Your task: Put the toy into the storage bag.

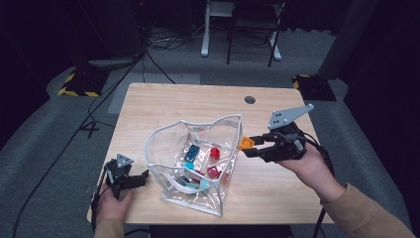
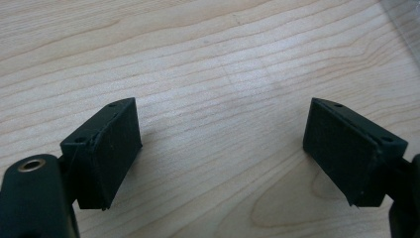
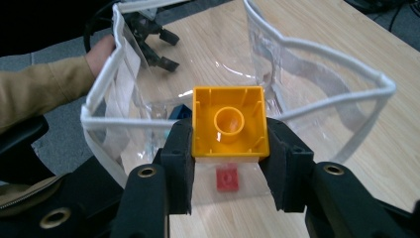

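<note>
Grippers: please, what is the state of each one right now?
Left gripper: open, nothing between the jaws, above the wooden table.
Right gripper: closed on the yellow toy brick, beside the clear pouch.

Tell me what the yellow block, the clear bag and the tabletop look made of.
Yellow block: glossy moulded plastic, going by the hollow underside with a round tube and thin ribs.
Clear bag: soft transparent film, probably vinyl, with white fabric-like edge binding; it creases and glints.
Tabletop: pale wood grain, matte; could be laminate rather than solid wood.
</note>
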The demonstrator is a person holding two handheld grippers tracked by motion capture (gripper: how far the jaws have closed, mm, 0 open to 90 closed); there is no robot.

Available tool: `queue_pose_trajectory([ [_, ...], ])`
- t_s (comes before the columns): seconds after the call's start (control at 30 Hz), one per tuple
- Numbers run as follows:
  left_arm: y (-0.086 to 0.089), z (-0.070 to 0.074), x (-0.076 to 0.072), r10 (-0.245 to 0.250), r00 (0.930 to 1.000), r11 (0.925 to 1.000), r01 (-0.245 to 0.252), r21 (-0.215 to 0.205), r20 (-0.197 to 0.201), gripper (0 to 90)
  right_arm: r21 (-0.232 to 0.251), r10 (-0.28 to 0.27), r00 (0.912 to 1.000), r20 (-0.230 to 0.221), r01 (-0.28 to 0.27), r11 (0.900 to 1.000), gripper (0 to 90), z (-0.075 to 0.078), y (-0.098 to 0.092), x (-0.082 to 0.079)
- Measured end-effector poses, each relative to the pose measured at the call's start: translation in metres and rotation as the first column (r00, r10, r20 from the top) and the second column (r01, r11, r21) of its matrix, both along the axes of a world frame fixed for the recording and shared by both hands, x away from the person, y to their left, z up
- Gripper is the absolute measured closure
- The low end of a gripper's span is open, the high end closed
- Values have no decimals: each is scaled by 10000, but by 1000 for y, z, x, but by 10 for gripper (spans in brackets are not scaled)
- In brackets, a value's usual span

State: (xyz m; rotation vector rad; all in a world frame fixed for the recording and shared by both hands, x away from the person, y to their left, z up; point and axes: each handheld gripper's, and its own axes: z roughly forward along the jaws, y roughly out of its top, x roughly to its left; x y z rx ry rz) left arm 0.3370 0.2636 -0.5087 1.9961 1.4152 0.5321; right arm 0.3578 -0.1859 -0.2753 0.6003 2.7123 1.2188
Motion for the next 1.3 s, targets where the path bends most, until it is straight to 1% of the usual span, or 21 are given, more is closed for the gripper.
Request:
queue_pose_trajectory([
  [0.1, 0, 0, 0, 4, 10000, 10000, -4, -20, -13, 151, -34, 178, 9998, 110, -178, 9998, 586, 9, 12, 6],
  [0.23, 0, 0, 0, 4, 10000, 10000, -4, -1, 5, 151, 17, 296, 9995, 73, -296, 9996, 586, 15, 24, 13],
  [0.53, 0, 0, 0, 7, 10000, 10000, -7, -20, -16, 151, -193, 544, 9985, 93, -542, 9983, 586, 20, 50, 24],
  [0.63, 0, 0, 0, 1, 10000, 10000, -1, -23, -18, 151, -412, 648, 9979, 86, -643, 9971, 586, 19, 62, 28],
  [0.87, 0, 0, 0, 3, 10000, 10000, -3, -31, -25, 151, -781, 848, 9963, -137, -856, 9933, 586, 14, 91, 41],
  [1.0, 0, 0, 0, 2, 10000, 10000, -2, -39, -24, 151, -1097, 1061, 9940, -264, -1084, 9880, 586, 8, 111, 47],
  [1.1, 0, 0, 0, 4, 10000, 10000, -4, -34, -21, 151, -1315, 1115, 9928, -445, -1165, 9844, 586, 2, 123, 52],
  [1.17, 0, 0, 0, 25, 10000, 10000, -25, -58, -13, 151, -1546, 1159, 9919, -521, -1227, 9803, 586, -3, 132, 56],
  [1.2, 0, 0, 0, 24, 10000, 10000, -24, -57, -10, 151, -1637, 1130, 9917, -618, -1218, 9790, 586, -5, 135, 57],
  [1.23, 0, 0, 0, 26, 10000, 10000, -26, -59, -8, 151, -1882, 991, 9915, -840, -1134, 9756, 586, -9, 140, 60],
  [1.3, 0, 0, 0, 26, 10000, 10000, -26, -58, -9, 152, -2144, 931, 9900, -1058, -1142, 9701, 586, -17, 147, 63],
])
